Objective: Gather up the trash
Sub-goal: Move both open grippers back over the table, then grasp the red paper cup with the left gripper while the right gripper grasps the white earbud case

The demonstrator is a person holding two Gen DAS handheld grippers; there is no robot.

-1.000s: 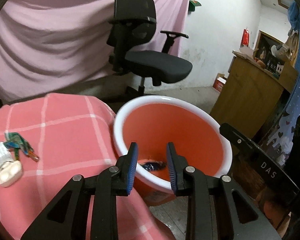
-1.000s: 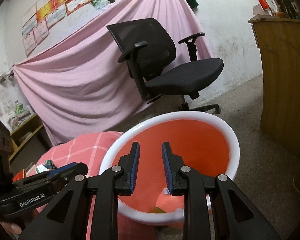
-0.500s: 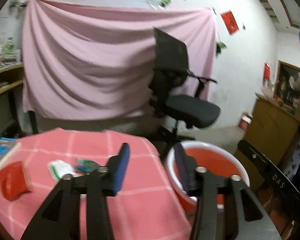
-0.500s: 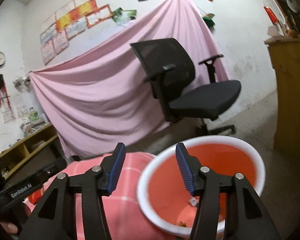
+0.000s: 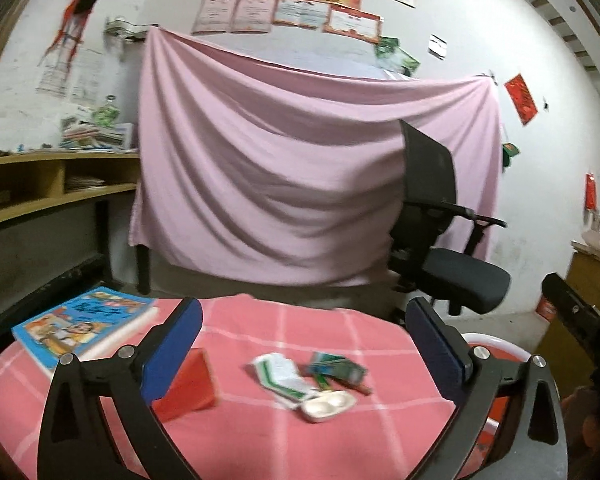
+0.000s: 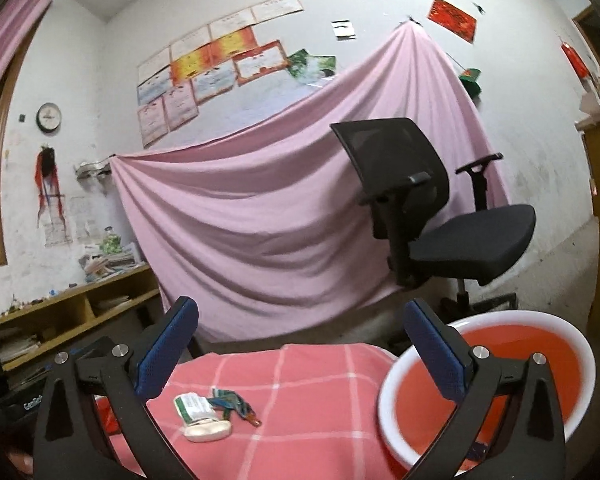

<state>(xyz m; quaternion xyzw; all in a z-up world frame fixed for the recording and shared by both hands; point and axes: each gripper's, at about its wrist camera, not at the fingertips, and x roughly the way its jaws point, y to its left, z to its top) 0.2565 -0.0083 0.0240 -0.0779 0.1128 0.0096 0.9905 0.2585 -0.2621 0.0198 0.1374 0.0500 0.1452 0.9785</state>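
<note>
A soft pink checked tablecloth covers the table; the red bin is glossy plastic with a smooth white rim, the book has a shiny paper cover, the office chair matt black mesh

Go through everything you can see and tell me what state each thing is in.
Left gripper: jaws just opened wide, nothing between them.
Right gripper: same, empty.
Bin: upright beside the table, open top.
Earbud case: lying closed.
Book: shut, flat.
Green-and-white wrapper: crumpled on the cloth.
</note>
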